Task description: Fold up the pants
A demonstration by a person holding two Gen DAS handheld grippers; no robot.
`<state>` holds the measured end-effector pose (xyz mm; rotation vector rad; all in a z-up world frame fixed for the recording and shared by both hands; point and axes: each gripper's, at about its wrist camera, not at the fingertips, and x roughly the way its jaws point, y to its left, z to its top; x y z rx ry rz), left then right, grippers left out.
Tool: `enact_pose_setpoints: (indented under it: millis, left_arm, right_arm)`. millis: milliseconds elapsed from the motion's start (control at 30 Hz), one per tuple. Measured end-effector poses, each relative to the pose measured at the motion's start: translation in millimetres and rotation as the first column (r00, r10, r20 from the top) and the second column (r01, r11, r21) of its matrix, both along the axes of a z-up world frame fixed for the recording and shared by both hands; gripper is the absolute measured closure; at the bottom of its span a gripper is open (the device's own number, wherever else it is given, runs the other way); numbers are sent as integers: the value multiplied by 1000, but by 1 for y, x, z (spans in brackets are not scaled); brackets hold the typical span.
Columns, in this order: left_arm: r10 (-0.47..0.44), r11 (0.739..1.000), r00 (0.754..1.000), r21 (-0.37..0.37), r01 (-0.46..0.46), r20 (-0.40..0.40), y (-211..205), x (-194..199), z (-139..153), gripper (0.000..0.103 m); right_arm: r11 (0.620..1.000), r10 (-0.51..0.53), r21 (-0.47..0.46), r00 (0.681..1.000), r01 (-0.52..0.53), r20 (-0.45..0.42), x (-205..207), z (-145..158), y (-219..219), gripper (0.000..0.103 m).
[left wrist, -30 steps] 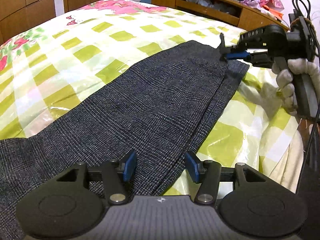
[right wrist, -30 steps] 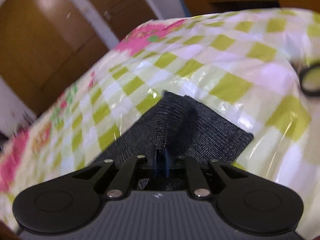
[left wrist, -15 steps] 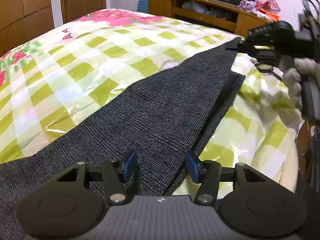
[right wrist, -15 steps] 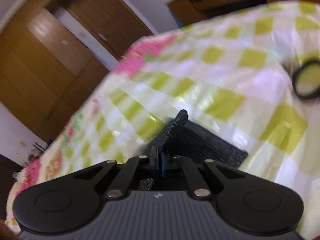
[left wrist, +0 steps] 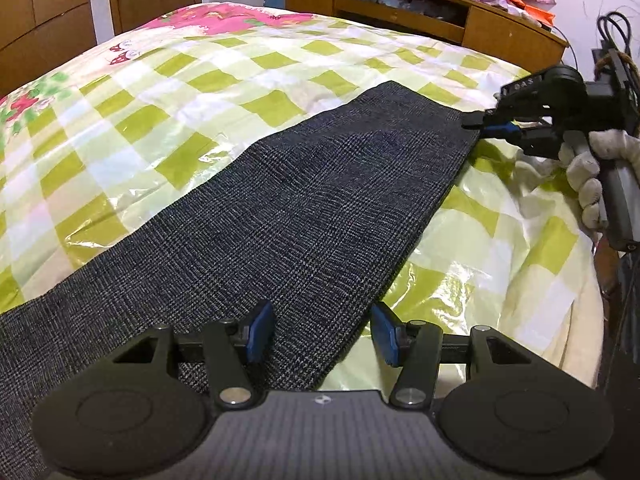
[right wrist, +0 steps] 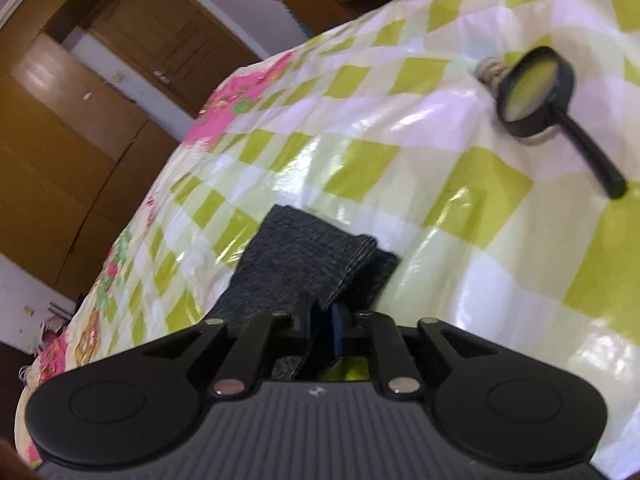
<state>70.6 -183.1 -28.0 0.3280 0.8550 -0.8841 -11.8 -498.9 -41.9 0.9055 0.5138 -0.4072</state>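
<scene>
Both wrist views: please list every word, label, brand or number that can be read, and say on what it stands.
Right gripper: white letters on its side, perhaps "GAS", too blurred to be sure.
Left gripper: small white emblem on its body, no legible letters.
Nothing else is readable in either view.

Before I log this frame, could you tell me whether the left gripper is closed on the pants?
No, the left gripper is open, its blue pads set apart either side of the edge of the pants.
</scene>
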Motion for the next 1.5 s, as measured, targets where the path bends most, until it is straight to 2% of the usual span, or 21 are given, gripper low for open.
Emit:
enact_pose_setpoints:
  millis: [133, 367, 500, 567, 667, 733, 767, 833, 933, 1000, 1067, 1100, 1167, 1233, 1333, 1433, 1500]
  left_arm:
    - [-4, 1000, 1000, -6, 4, 4, 2, -2, 0, 39]
    - [16, 1000, 1000, -23, -16, 7, 9, -1, 3, 39]
    - [17, 1000, 1000, -25, -17, 4, 9, 0, 2, 39]
    - [22, 999, 1000, -33, -22, 2, 10, 0, 2, 39]
    - [28, 998, 1000, -48, -28, 2, 13, 1, 4, 39]
    - [37, 998, 999, -57, -37, 1, 15, 3, 5, 39]
    - [40, 998, 999, -57, -40, -4, 15, 4, 5, 39]
    - [38, 998, 999, -58, -38, -5, 13, 4, 7, 39]
    - [15, 996, 1000, -88, -15, 4, 5, 1, 14, 39]
    - [-4, 994, 1000, -106, 4, 0, -3, 0, 13, 38]
    - [-13, 995, 1000, -95, 12, -20, -10, 0, 5, 38]
    - [-11, 996, 999, -84, 8, -32, -12, 0, 0, 38]
    - [-2, 997, 999, -81, -2, -40, -6, -4, -3, 39]
    - [9, 995, 999, -94, -12, -39, 8, -8, 1, 38]
    - [43, 995, 999, -94, -46, -26, 35, -14, 8, 38]
    - [97, 991, 995, -94, -97, -4, 68, -19, 17, 38]
    - [139, 986, 990, -98, -138, 12, 93, -24, 22, 38]
  right_arm:
    - [1000, -23, 17, 1000, 23, 3, -17, -1, 1, 87]
    - [999, 23, 25, 997, -21, -72, -3, 0, 8, 64]
    - [998, 52, 31, 996, -50, -78, 16, -4, 10, 58]
    - [997, 61, 58, 997, -58, -53, 22, -9, 9, 58]
    - [987, 52, 153, 998, -55, 22, 27, -20, 9, 57]
    - [985, 38, 164, 998, -47, 54, 29, -21, 11, 68]
    - [985, 27, 171, 998, -37, 63, 30, -23, 11, 92]
    - [978, 11, 205, 998, -25, 69, 30, -26, 10, 96]
    - [970, -17, 240, 986, -24, 166, 21, -14, 1, 97]
    - [984, -22, 176, 978, -15, 206, 15, 6, -4, 97]
    - [996, -34, 88, 977, 15, 211, 11, 22, -12, 97]
    - [997, -60, 66, 980, 48, 191, 9, 23, -18, 97]
    - [994, -88, 68, 992, 82, 92, 12, 13, -32, 96]
    - [996, -64, 58, 998, 64, 1, 11, 9, -36, 92]
    - [997, -71, -25, 997, 71, -5, -10, 22, -26, 90]
    - [981, -93, -175, 995, 85, -33, -28, 45, -3, 89]
    - [963, -55, -264, 998, 43, -38, -33, 60, 21, 89]
